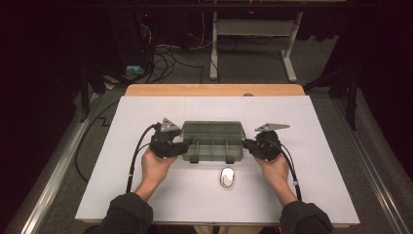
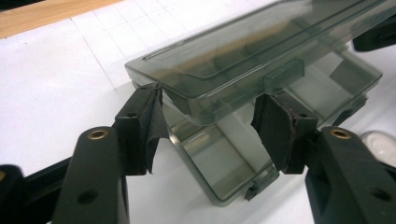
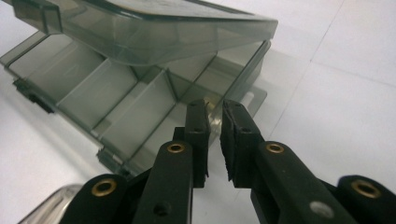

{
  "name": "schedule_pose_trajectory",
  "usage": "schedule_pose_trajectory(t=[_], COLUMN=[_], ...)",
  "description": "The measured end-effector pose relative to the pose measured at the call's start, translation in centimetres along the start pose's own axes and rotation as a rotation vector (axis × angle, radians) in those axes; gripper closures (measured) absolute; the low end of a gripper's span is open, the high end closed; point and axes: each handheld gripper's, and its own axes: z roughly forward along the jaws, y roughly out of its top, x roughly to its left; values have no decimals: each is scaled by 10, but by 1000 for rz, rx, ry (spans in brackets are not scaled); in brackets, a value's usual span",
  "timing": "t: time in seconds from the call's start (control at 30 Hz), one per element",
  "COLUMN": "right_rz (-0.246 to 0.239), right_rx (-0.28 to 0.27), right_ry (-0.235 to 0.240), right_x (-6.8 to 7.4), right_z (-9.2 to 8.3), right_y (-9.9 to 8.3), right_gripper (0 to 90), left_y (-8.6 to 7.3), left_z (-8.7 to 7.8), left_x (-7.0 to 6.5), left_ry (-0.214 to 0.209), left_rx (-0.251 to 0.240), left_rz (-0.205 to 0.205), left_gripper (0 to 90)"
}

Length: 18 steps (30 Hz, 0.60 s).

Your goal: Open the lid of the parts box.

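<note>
Dark floor and cables lie beyond the white-covered table (image 1: 146,195), and I can make out little back there. At mid-table sits my translucent compartment box (image 1: 213,141), its lid half raised. I can't identify the small silvery object (image 1: 227,177) just in front of it. My left claw (image 2: 208,123) stands apart, straddling the lid's corner, pads not pressing. My right claw (image 3: 215,135) is nearly together at the box's right end, clamping nothing. Both forearms reach in low.

Right gripper (image 3: 214,140) jaws nearly together at 6 o'clock, tips at the box's (image 3: 116,98) end wall. Box lid (image 3: 154,28) half raised at 11 o'clock. Shiny object (image 3: 51,205) at 8 o'clock.
</note>
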Motion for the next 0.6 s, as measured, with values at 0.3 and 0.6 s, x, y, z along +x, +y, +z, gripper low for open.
schedule_pose_trajectory(t=[0.3,0.6], right_rz=[22,37], right_rx=[51,92], right_ry=[-41,-61], right_x=[1,0], right_z=[14,23], right_y=[13,19], right_gripper=[765,742], left_y=[4,17], left_z=[0,-2], left_x=[5,5], left_ry=[-21,-3], left_rx=[-24,-35], left_rz=[-33,-9], left_gripper=[437,438])
